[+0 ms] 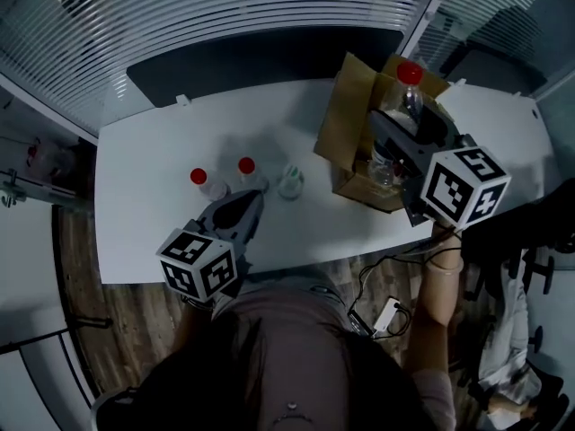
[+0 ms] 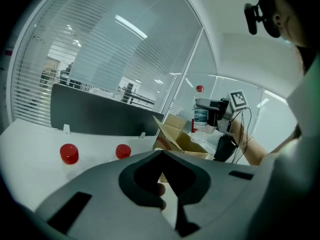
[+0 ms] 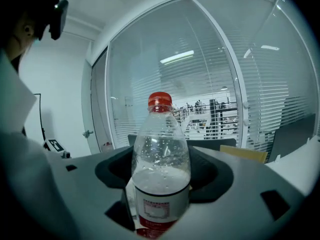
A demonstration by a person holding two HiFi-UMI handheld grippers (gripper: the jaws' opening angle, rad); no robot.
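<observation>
Right gripper [image 1: 400, 151] jaws clamp the red-capped bottle [image 3: 161, 164] at the cardboard box [image 1: 346, 119], toward the counter's [image 1: 144, 169] right end. Left gripper [image 1: 243, 206] jaws are together, empty. Slick plastic might slip, or the bottle could snag a flap.

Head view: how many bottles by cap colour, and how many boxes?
Red-capped bottles: 3
Pale-capped bottle: 1
Cardboard box: 1
Total: 5; what is inside the box is too hidden to count.
</observation>
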